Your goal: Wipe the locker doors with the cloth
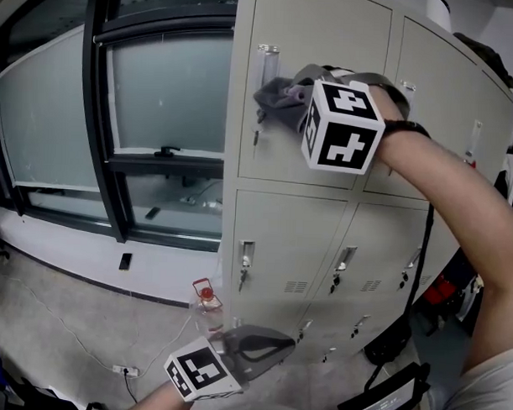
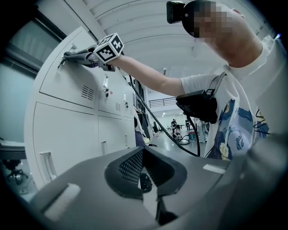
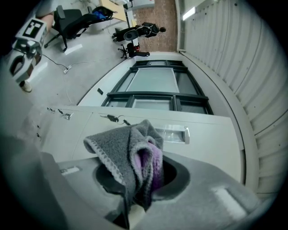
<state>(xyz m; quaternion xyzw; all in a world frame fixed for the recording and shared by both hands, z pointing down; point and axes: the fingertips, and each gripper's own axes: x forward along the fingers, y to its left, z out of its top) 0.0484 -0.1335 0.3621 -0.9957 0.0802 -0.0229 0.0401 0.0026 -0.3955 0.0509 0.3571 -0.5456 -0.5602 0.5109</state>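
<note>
**Head view: cloth pressed high on the top-left locker door**

Head view first: the right claw (image 1: 295,96) is up on the top-left locker door (image 1: 330,34), with the arm stretched across the front of it. Its jaws are clamped on the cloth (image 1: 275,104), a grey bundle bunched against that door's left edge, just below the handle (image 1: 267,62); a key (image 1: 256,139) hangs just under the cloth, low on the same door.

Over to the right gripper view: the cloth (image 3: 128,150) is pinched tight between both jaws, grey folds with a purple inner face spilling forward; the door's handle (image 3: 175,134) sits just beyond it.

The left claw (image 1: 256,343) hangs well below that door, down at the level of the bottom lockers. The left gripper view shows its jaws drawn together with nothing between them.

A window (image 1: 168,96) stands directly to the left of the door; a bottle (image 1: 205,295) with a red cap sits far below the door, near the left claw.
</note>
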